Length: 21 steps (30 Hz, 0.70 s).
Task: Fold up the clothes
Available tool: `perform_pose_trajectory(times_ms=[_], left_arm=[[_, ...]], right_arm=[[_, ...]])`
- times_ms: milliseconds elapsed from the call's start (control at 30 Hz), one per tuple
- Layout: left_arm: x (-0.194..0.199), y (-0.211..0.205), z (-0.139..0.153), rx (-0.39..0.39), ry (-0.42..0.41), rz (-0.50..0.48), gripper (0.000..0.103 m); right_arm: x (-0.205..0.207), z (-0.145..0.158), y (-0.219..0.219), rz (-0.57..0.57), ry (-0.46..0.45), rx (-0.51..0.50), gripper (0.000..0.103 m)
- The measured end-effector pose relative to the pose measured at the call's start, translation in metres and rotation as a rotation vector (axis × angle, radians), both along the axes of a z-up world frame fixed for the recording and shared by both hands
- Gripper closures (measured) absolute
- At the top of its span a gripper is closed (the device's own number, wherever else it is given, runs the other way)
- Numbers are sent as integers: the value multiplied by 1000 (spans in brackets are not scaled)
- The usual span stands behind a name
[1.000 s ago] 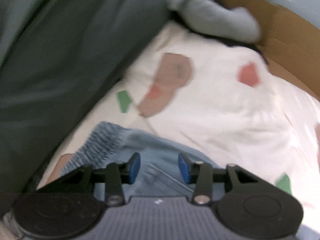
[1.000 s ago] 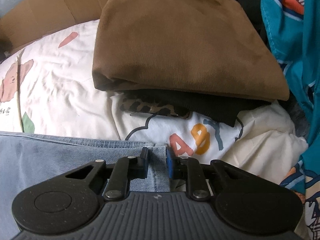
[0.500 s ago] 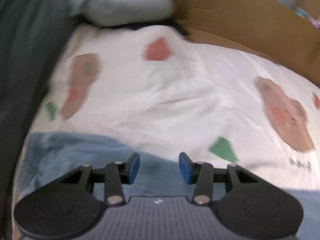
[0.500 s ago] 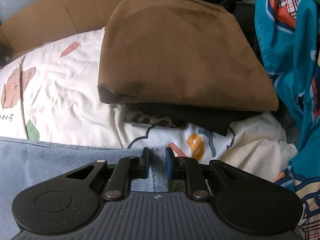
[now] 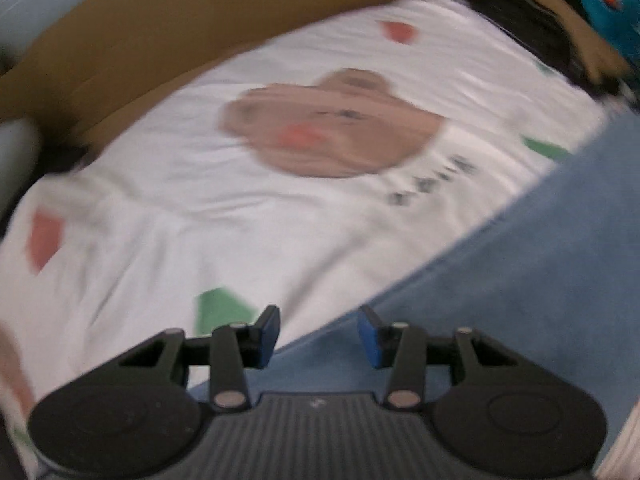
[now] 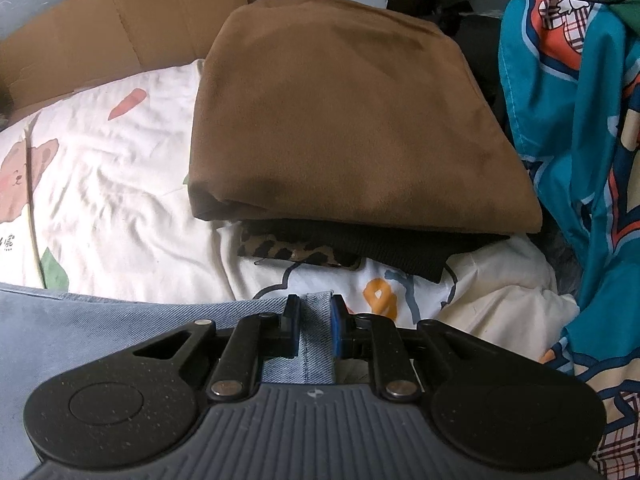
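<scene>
A light blue denim garment (image 5: 520, 280) lies on the white bear-print sheet (image 5: 200, 208), filling the lower right of the blurred left wrist view. My left gripper (image 5: 319, 338) is open above the denim's edge, and its blue pads hold nothing. In the right wrist view the same denim (image 6: 100, 332) spreads across the lower left. My right gripper (image 6: 314, 328) is shut on a corner of its stitched hem, with the pads pressing the fold from both sides.
A folded brown garment (image 6: 340, 120) rests on a black and leopard-print piece (image 6: 304, 250) just beyond the right gripper. Teal patterned fabric (image 6: 580, 160) hangs at the right. Cardboard (image 6: 120, 20) borders the sheet (image 6: 120, 160) at the back; the cardboard (image 5: 160, 40) also shows in the left view.
The left gripper swept sideways and rolled, from the dark green fabric and grey sleeve to the bear print; the denim now lies to its right. The right gripper stayed put, pinching the hem slightly tighter.
</scene>
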<state>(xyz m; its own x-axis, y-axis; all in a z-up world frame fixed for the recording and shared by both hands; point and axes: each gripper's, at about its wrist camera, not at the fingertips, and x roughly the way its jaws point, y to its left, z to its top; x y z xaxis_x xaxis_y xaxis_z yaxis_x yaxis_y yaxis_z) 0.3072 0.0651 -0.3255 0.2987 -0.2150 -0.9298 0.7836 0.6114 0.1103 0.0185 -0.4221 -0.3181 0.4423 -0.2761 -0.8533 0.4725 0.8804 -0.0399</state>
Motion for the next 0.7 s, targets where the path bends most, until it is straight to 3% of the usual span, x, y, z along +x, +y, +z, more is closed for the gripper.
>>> perform_pose_trajectory(times_ms=[67,100,167,433,600,700], left_arm=[[-5,-11,-7,7,18,-76,60],[-6,-16,-10,8,30,-111,69],[-8,-24,-17,10,67,-155,76],[-20,-46,-24,1,111,-280,76],[-16,-58,-37,37,163,-330,64],[-9,-65,-44,32,213,-332,66]], right_arm=[[1,-2,-1,1,2,3,89],[0,-3,-1,-1,1,5,89],[0,-5,-1,-4,-1,8,89],[-2,-6,-4,1,-6,14,89],[-3,-7,-5,-1,-5,20,89],[-3,-9,-6,-4,-3,26,89]])
